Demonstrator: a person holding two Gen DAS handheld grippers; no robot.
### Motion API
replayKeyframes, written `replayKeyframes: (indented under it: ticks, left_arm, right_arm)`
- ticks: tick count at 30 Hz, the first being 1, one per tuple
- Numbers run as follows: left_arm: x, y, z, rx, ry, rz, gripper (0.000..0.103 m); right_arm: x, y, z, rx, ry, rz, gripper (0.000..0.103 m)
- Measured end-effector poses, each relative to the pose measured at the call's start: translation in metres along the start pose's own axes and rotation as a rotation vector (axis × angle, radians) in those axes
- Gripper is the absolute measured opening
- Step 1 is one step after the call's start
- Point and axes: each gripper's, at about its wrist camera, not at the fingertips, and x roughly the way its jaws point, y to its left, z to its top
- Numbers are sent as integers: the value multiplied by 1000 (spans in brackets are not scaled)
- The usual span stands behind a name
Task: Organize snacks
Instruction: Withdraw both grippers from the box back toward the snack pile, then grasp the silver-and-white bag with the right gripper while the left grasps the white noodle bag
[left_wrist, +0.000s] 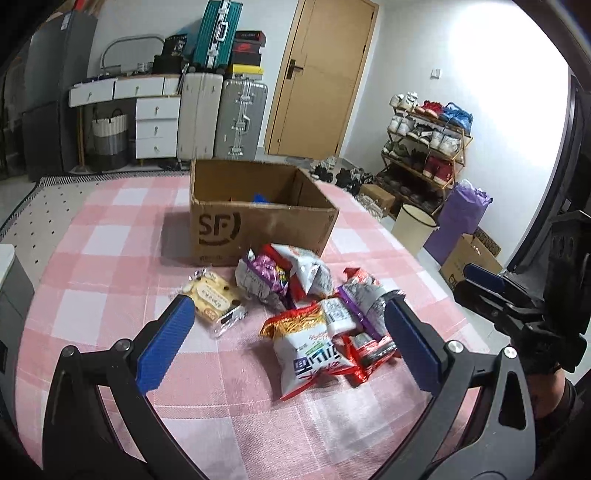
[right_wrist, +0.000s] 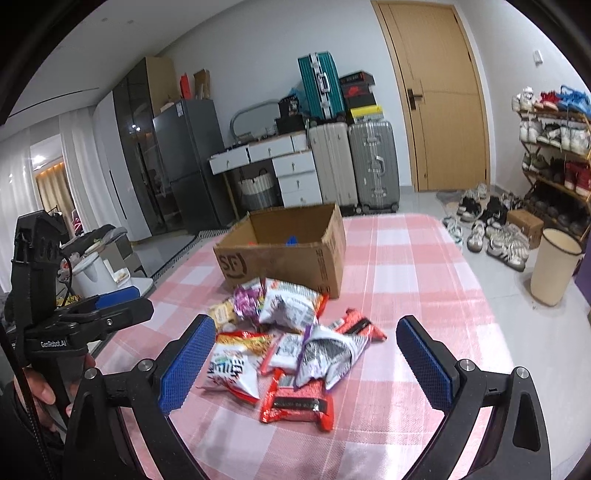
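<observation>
A pile of snack packets (left_wrist: 314, 306) lies on the pink checked tablecloth (left_wrist: 110, 258) in front of an open cardboard box (left_wrist: 258, 225) marked SF. A cookie pack (left_wrist: 212, 297) lies apart at the pile's left. My left gripper (left_wrist: 288, 343) is open and empty above the near side of the pile. My right gripper (right_wrist: 306, 369) is open and empty over the same pile (right_wrist: 291, 339), with a red packet (right_wrist: 295, 406) nearest. The box (right_wrist: 288, 254) holds something blue. Each gripper shows in the other's view, the right (left_wrist: 498, 291) and the left (right_wrist: 107, 310).
Suitcases (left_wrist: 221, 118), white drawers (left_wrist: 155, 125) and a wooden door (left_wrist: 317, 74) stand behind the table. A shoe rack (left_wrist: 424, 144), a cream bin (left_wrist: 413, 225) and a purple bag (left_wrist: 461, 218) stand on the floor to the right. A fridge (right_wrist: 184, 162) is at the left.
</observation>
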Motion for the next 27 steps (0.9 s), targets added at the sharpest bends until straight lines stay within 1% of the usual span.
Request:
replayKeyframes:
  ticks: [6,12,16,17,18,19,23,27]
  left_arm:
    - [31,10,-9,-19,45,-5,102]
    - [53,16,-13,-26,74,-8,102]
    - [62,19,-14,-31,85,-10,102]
    - [64,20,-14,-32,84,-8,102]
    - [66,21,-14,-33,85,-7,102]
    - [66,23,-16,-35,86,-8,102]
    - [70,26,-18,-40,96,-11,102]
    - [71,25,-21,-38,102,-11,102]
  right_arm:
    - [35,-16,-11,47,63,18,100]
    - [73,-30,-19,88,135,38,100]
    - [95,-37,-21,118,181,56,98]
    - [98,-38,-22,123,188,58,95]
    - [102,-39,-24,130,200,59,90]
    - [107,-40,-25,136,209,61,87]
    - [119,-42,-27,149,234,69,85]
    - [130,-45,-30,174,265,70,74]
